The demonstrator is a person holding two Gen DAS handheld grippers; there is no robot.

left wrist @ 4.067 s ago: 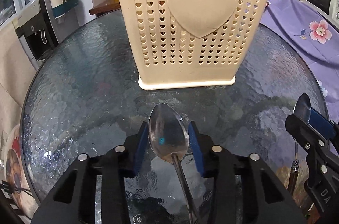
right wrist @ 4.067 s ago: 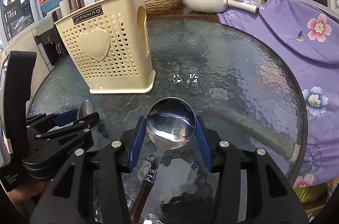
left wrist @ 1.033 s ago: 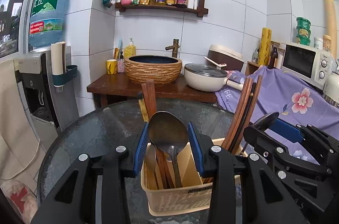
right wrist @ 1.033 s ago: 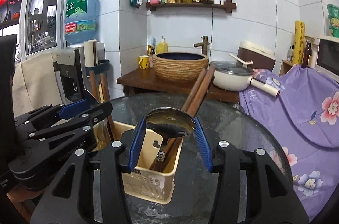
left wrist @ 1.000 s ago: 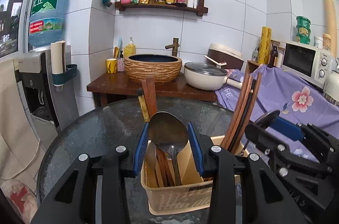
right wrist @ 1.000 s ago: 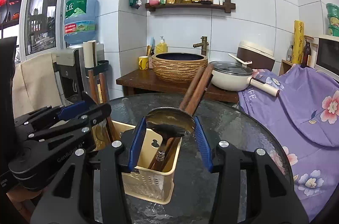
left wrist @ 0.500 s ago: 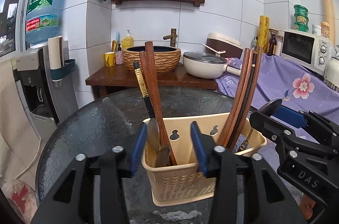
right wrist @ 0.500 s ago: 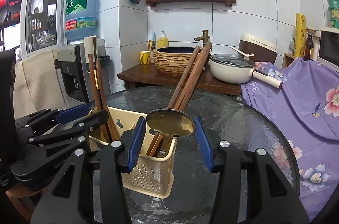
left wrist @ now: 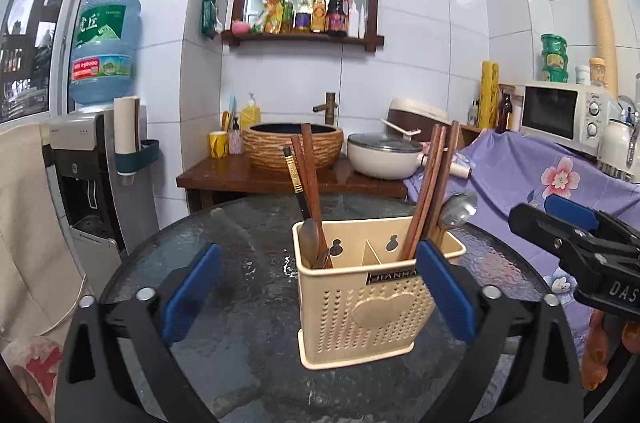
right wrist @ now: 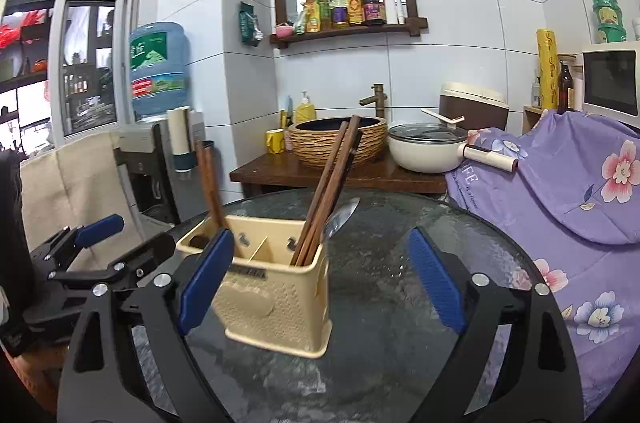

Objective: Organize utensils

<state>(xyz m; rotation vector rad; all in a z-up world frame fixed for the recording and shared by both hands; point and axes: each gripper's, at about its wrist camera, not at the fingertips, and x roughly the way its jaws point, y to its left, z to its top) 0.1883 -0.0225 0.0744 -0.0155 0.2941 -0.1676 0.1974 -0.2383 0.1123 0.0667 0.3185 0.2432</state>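
- Step in hand: release. Both spoons sit in the cream utensil caddy [left wrist: 372, 287]; left gripper [left wrist: 320, 287] and right gripper [right wrist: 320, 279] have jaws apart and opening, nothing between the pads.
- Small spoon [left wrist: 310, 237] is bowl-up in the caddy's left compartment beside wooden chopsticks [left wrist: 310, 179]; big spoon [left wrist: 458, 209] leans out of the right compartment with more chopsticks.
- Caddy stands upright on the round textured-glass worktop [left wrist: 248, 235].
- Next move, my guess: pull both grippers clear without knocking the caddy; no loose utensils visible on the glass, so the task looks near done.
- Room: white-tiled kitchen, woven-look basin [left wrist: 294, 145], lidded pan, microwave, water dispenser, purple floral cloth.
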